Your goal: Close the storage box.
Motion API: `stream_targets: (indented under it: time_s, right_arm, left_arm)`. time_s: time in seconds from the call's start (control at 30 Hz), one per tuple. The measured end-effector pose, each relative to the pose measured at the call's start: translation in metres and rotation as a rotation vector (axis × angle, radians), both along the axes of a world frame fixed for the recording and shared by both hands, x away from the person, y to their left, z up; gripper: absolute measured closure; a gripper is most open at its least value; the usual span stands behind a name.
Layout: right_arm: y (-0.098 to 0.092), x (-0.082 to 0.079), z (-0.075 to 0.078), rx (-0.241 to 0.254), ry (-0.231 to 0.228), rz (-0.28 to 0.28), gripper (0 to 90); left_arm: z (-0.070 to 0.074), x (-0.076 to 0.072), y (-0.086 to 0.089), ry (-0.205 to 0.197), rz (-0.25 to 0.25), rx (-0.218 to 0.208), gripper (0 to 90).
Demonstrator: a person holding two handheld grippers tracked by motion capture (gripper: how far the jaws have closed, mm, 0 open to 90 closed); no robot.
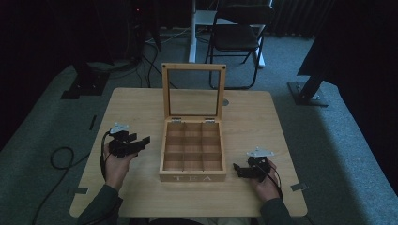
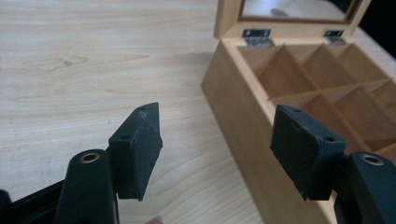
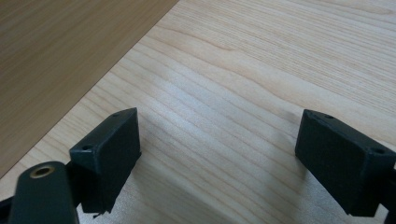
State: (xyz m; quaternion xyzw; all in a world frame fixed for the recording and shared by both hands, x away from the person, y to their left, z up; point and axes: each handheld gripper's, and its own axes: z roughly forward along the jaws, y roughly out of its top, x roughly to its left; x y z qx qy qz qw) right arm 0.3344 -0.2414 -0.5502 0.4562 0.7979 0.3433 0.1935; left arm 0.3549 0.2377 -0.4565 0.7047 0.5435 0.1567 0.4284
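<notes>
The tea box (image 1: 192,177) is smooth pale wood with a glass-paned lid (image 1: 193,90), on a matt wood-grain table (image 1: 131,108).

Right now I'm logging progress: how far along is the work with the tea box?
Done: the tea box stands open, its glass lid upright. In hand: nothing; the left gripper and right gripper are open beside the box. Left: the compartments look empty and the lid is not yet shut.
</notes>
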Motion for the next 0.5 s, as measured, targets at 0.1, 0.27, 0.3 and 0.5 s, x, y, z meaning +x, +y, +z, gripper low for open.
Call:
stream_targets:
  time_s: [0.1, 0.27, 0.3, 0.5]
  right_arm:
    - [0.000, 0.000, 0.000, 0.000, 0.000, 0.000, 13.6]
    - [0.000, 0.000, 0.000, 0.000, 0.000, -0.002, 13.7]
    - [0.000, 0.000, 0.000, 0.000, 0.000, -0.002, 13.8]
    - [0.000, -0.001, 0.000, 0.001, 0.000, -0.006, 13.8]
  left_arm:
    - [0.003, 0.001, -0.001, -0.008, 0.002, -0.007, 33.6]
    - [0.010, 0.004, -0.002, -0.024, 0.000, -0.007, 33.7]
    - [0.012, 0.005, -0.002, -0.029, -0.002, -0.002, 33.6]
    - [0.018, 0.008, -0.006, -0.049, -0.009, 0.002, 33.5]
